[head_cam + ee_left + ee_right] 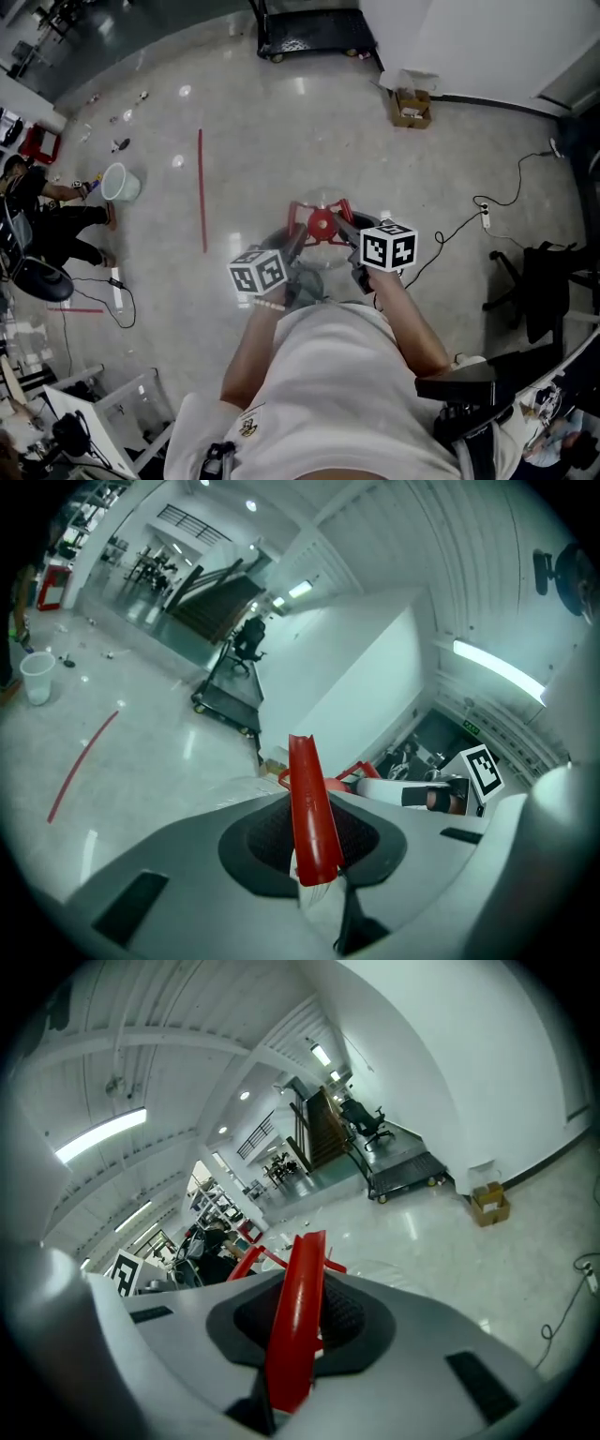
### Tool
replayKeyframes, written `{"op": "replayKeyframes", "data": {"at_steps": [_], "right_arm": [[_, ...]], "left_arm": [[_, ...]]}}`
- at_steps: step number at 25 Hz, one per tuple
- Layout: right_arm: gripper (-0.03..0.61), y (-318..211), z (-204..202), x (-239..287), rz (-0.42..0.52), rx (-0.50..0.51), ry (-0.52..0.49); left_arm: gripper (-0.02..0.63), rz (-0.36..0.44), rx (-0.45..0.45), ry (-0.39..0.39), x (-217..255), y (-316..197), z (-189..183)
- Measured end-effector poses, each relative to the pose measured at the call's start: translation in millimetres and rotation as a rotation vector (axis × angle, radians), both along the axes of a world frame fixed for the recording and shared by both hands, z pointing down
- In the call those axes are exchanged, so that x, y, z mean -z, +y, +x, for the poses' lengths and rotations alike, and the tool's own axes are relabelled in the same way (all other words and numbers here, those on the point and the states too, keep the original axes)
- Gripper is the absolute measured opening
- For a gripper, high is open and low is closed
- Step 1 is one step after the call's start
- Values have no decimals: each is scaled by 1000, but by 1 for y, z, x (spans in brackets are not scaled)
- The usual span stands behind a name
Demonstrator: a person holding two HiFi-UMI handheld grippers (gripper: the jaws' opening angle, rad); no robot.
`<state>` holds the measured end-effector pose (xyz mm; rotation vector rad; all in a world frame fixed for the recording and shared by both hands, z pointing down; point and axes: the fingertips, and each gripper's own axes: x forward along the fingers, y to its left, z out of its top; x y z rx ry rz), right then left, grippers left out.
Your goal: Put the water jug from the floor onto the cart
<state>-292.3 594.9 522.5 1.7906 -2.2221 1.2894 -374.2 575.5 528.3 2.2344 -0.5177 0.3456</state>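
Jaws of the left gripper: clamped on a red handle bar that stands up between the black pads. Jaws of the right gripper: likewise closed on a red handle bar

Water jug: clear, red cap, seen from above between both grippers, over the floor just in front of the person and well apart from the cart. Contents cannot be made out through the clear wall; whether its base touches the floor is hidden

Pale bucket: on the floor at left, mouth up, inside unreadable. Cardboard box: open, by the white wall, contents unclear

Head view only: a seated person at the left edge, a red strip on the floor, a black cable

Gripper views only: ceiling lights, a staircase, and the jaw pads; the jug body shows there only as a faint clear curve behind the pads
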Motion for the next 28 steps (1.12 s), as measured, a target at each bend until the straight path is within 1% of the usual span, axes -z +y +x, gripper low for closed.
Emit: {"op": "replayKeyframes", "data": {"at_steps": [2,7,10,16,19,23,28], "right_arm": [[66,-20,13,3,-4,-37,9],[66,-90,48,4,-2,-143,22],[66,-106,65,11,6,-186,32],[66,-123,90,28,36,-252,44],[66,-149,101,31,41,-264,48],[66,-200,117,23,28,-253,43],[66,-249,140,9,21,-218,28]], "left_arm": [[63,-4,-40,5,2,-24,14],[63,5,-146,19,3,-101,52],[63,15,-188,31,11,-119,69],[63,40,-256,47,30,-140,97],[63,41,-263,51,33,-167,107],[63,16,-238,53,23,-219,123],[63,7,-206,35,10,-264,145]]}}
